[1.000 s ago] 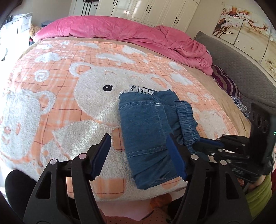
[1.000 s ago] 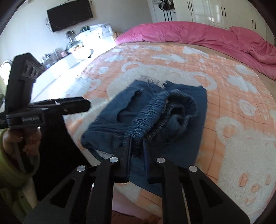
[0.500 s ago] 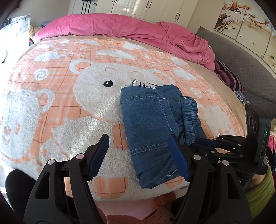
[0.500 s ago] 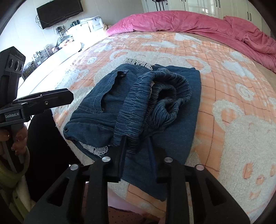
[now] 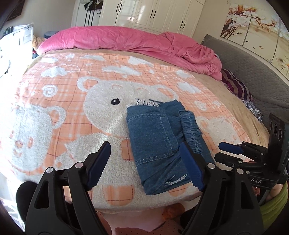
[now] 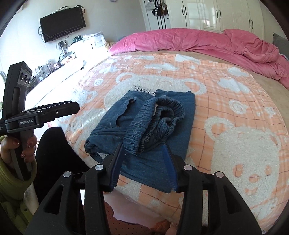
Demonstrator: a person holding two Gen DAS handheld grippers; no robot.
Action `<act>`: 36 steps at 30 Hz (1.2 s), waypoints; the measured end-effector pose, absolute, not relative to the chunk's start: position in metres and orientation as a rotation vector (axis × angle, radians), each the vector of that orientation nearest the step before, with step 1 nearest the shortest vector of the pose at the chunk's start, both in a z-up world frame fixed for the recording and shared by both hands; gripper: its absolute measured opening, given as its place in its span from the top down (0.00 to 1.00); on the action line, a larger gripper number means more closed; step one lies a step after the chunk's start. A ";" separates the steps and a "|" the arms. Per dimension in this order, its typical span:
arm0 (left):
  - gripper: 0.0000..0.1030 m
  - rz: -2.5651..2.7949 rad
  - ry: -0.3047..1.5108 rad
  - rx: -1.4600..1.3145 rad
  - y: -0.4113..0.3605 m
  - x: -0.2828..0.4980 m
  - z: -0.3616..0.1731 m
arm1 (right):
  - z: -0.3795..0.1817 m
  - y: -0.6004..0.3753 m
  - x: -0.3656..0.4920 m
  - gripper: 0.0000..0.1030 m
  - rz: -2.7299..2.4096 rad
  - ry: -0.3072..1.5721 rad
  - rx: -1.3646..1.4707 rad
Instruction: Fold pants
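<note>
Folded blue denim pants (image 5: 155, 141) lie near the front edge of the orange bear blanket (image 5: 72, 101). Their gathered elastic waistband (image 6: 159, 115) is bunched on top. My left gripper (image 5: 144, 147) hovers just short of the pants with its jaws wide and still opening. It holds nothing, and its right finger overlaps the pants' right edge in the view. My right gripper (image 6: 143, 147) has its jaws opening. The waistband's near end lies between the pads (image 6: 117, 159) without being pressed. Each gripper also shows in the other's view: right gripper (image 5: 219, 151), left gripper (image 6: 72, 107).
A crumpled pink duvet (image 5: 144, 41) lies along the far side of the bed, beside a grey headboard (image 5: 252, 72) and a striped pillow (image 5: 236, 86). White wardrobes (image 5: 153, 16) stand behind. To the left are a wall TV (image 6: 62, 23) and a cluttered counter (image 6: 54, 66). A hand (image 6: 27, 144) in a green sleeve holds the left gripper.
The right gripper's jaws went from shut on the waistband to spread apart, letting it go. Both grippers drew back and up from the pants. The left jaws widened slightly.
</note>
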State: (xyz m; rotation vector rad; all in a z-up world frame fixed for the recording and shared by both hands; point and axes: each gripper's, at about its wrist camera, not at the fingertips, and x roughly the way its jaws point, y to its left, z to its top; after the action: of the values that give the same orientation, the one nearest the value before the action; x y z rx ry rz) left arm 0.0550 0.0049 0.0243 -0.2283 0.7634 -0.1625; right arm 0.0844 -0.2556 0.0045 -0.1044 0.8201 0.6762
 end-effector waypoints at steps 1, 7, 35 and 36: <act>0.30 -0.159 0.753 -0.228 0.007 0.053 0.028 | 0.008 -0.257 0.083 0.54 0.667 0.809 -0.099; 0.25 -0.121 0.707 -0.232 0.022 0.045 0.043 | 0.030 -0.265 0.081 0.46 0.612 0.735 -0.066; 0.09 -0.163 0.915 -0.277 -0.004 0.139 -0.025 | -0.018 -0.277 0.187 0.17 0.473 0.848 0.056; 0.09 -0.174 0.919 -0.283 -0.004 0.140 -0.032 | -0.022 -0.277 0.188 0.17 0.484 0.853 0.066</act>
State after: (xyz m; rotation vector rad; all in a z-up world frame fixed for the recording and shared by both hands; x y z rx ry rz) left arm 0.1397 -0.0043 -0.0322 -0.2834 0.9193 -0.1743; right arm 0.1879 -0.2768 -0.0220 0.0662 0.8528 0.4841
